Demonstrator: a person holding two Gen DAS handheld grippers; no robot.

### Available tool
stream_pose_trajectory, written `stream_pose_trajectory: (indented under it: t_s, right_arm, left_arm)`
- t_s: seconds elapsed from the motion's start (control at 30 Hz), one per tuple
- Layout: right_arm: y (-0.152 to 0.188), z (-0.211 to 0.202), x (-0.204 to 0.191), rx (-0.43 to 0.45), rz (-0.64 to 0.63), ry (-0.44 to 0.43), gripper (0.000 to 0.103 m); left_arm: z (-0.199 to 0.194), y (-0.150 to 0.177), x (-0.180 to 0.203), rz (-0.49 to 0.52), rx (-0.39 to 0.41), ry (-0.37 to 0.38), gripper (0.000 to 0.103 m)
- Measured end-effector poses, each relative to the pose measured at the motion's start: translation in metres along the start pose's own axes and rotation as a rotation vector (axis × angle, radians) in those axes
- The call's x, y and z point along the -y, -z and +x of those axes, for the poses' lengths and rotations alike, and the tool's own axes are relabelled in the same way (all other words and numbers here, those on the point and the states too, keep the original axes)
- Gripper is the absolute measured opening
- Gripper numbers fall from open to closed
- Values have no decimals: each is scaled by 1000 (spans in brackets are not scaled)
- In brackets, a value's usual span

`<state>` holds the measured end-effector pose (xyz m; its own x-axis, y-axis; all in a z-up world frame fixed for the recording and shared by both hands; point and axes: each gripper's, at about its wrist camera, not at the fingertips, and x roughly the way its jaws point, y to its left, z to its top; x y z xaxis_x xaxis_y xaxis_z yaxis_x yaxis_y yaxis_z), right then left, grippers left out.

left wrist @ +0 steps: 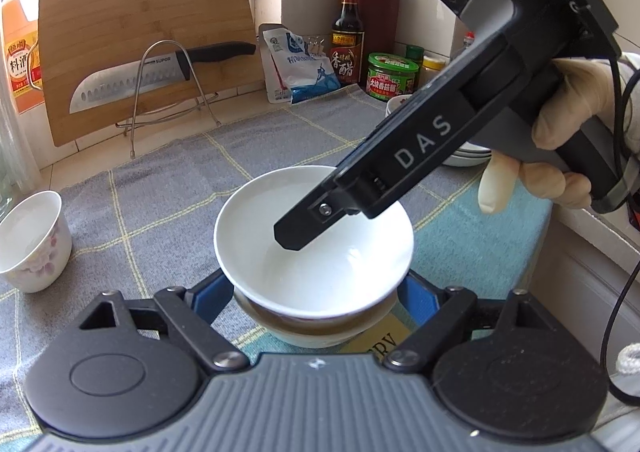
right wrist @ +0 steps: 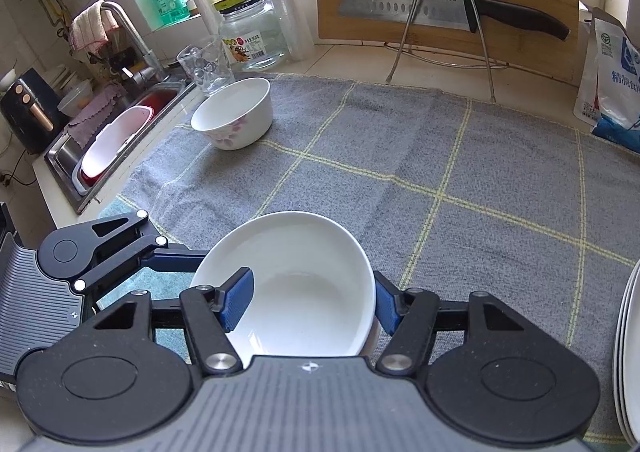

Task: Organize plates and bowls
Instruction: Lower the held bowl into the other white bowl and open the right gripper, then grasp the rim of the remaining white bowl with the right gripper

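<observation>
White bowl (left wrist: pixel 316 248) being steadied atop lower bowl (left wrist: pixel 312 332), gripped at sides by left tongs (left wrist: pixel 316 292); right tongs (right wrist: pixel 312 304) straddling rim, parted, pads off.

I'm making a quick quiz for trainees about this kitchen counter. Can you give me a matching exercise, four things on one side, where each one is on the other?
Things:
1. knife
2. flowered bowl
3. plain white bowl
4. green-lidded jar

Places:
A. stacked on another bowl, between the left tool's fingers
B. on the wire rack, in front of the cutting board
C. on the grey cloth, near the sink
D. beside the dark vinegar bottle, near the corner

Pairs: 1-B, 2-C, 3-A, 4-D
</observation>
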<state>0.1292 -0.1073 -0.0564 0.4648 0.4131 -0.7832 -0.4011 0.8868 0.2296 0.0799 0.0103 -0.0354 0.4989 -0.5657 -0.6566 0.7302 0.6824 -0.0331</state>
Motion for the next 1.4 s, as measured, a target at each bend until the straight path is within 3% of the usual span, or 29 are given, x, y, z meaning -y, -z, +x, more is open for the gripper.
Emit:
stream_pose_trajectory:
  t_s: [0.1,0.17,0.2,0.63,0.77,0.93,1.07,1.2,1.4]
  right_arm:
    - [0,1,-2,-2,-6,-3,76]
    - [0,1,-4,0,-18,4,91]
    - [-1,0,-5,4,-23,3,93]
    - [-25,-4,-25,20,-150,51,101]
    - [-44,0,-38,28,-223,63,103]
    - [-76,16,-59,50,-320,83,103]
    - [-99,36,-77,52,-398,79,103]
    - [-120,56,-91,54,-448,73,103]
    - [-143,82,-99,43,-459,32,103]
  left_arm:
    - [1,0,1,7,-1,-2,91]
    - [1,1,2,15,-1,-1,93]
    - [0,2,1,11,5,11,96]
    - [-32,11,-26,-41,45,-3,97]
    - [-43,13,-47,-70,76,-86,100]
    - [-37,15,-87,-125,96,-300,100]
    - [-26,16,-116,-171,100,-410,100]
    - [-18,17,-134,-190,115,-460,100]
    - [-7,21,-151,-215,113,-474,100]
